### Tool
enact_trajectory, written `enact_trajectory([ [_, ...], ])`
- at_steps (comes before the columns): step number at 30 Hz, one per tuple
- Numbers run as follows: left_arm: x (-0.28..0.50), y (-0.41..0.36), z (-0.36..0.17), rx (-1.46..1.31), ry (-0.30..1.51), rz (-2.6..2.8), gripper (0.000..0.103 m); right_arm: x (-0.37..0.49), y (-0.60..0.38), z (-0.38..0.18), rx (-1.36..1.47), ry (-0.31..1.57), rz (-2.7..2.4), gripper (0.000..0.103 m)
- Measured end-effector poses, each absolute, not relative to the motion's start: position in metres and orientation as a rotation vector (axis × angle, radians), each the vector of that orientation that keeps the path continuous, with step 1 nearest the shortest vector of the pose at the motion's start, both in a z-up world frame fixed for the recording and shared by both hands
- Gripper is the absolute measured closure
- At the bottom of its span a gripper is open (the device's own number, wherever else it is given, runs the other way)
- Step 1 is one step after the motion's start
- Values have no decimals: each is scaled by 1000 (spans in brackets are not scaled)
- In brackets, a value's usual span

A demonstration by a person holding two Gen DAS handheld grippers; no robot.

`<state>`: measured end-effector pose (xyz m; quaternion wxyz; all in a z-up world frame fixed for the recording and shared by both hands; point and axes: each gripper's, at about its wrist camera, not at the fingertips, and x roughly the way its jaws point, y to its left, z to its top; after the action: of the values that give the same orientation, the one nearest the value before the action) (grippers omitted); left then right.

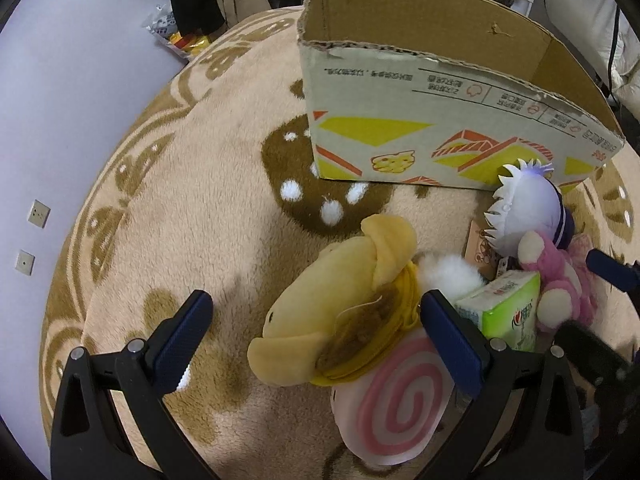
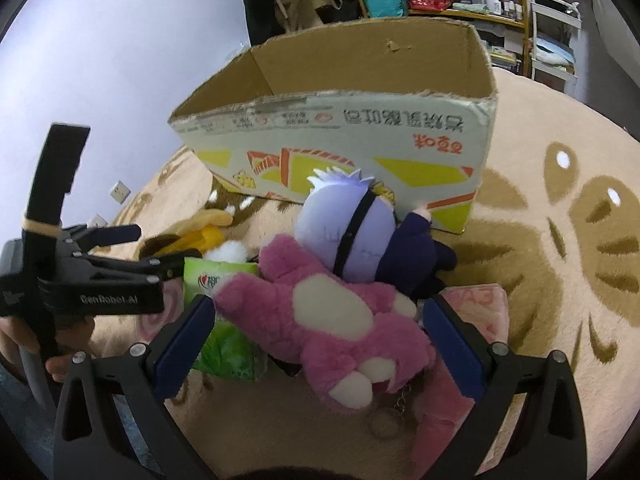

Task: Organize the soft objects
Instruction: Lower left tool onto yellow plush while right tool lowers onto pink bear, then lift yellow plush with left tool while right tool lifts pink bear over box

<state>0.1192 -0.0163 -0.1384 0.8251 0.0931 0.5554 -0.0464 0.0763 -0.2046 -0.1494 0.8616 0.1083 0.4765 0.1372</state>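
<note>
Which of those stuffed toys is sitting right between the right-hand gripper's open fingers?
The pink plush bear with cream patches. The yellow plush lies between the left gripper fingers instead, and the white-haired doll sits farther back, by the box.

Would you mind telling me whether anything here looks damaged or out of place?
The cardboard box has ragged, torn top edges with its flaps gone, and its print reads upside down. A green tissue pack is wedged among the plush toys, beside the pink bear; it is the only non-toy in the pile.
</note>
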Motion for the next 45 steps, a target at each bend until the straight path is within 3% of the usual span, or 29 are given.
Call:
enact_trajectory([
  [4, 121, -16, -141, 192, 1183, -98, 3, 81, -204, -159, 214, 1039, 266, 0],
  [14, 126, -12, -147, 111, 1211, -156, 29, 90, -212, -179, 291, 1102, 297, 0],
  [18, 126, -12, -147, 112, 1202, -151, 36, 90, -210, -180, 260, 1115, 279, 9],
  [31, 116, -11, -133, 103, 1156, -162, 55, 74, -218, -153, 208, 1007, 218, 12],
  [45, 91, -8, -92, 100, 1004, -150, 56, 51, -234, -116, 164, 856, 157, 12],
])
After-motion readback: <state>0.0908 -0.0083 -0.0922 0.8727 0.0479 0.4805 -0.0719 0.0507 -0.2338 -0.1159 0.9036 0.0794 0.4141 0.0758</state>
